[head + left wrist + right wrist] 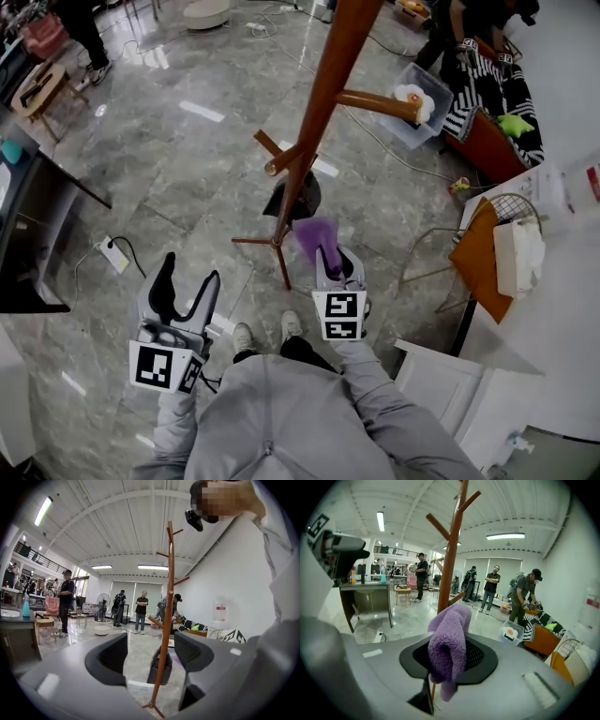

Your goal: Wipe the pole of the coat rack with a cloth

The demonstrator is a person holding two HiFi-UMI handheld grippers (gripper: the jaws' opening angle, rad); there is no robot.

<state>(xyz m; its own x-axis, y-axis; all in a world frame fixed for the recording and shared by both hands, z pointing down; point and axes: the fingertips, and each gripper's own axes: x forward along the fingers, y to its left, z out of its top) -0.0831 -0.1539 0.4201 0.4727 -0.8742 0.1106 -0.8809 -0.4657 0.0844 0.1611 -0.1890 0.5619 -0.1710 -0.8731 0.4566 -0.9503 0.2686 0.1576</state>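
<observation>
- Pinching a purple cloth, the right gripper holds it low beside the coat rack's pole; whether they touch is unclear.
- Cloth hides the pole's lower part in the right gripper view.
- Left gripper: jaws spread, empty.
- Head view cuts off the pole's top.

The left gripper holds its jaws apart, empty. Beyond their gap rises the coat rack's wooden pole, nearer the right jaw.

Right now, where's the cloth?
Head view, centre: the cloth is clamped in the right gripper, just right of the pole, low near its base. Whether it touches the pole is unclear.
</observation>
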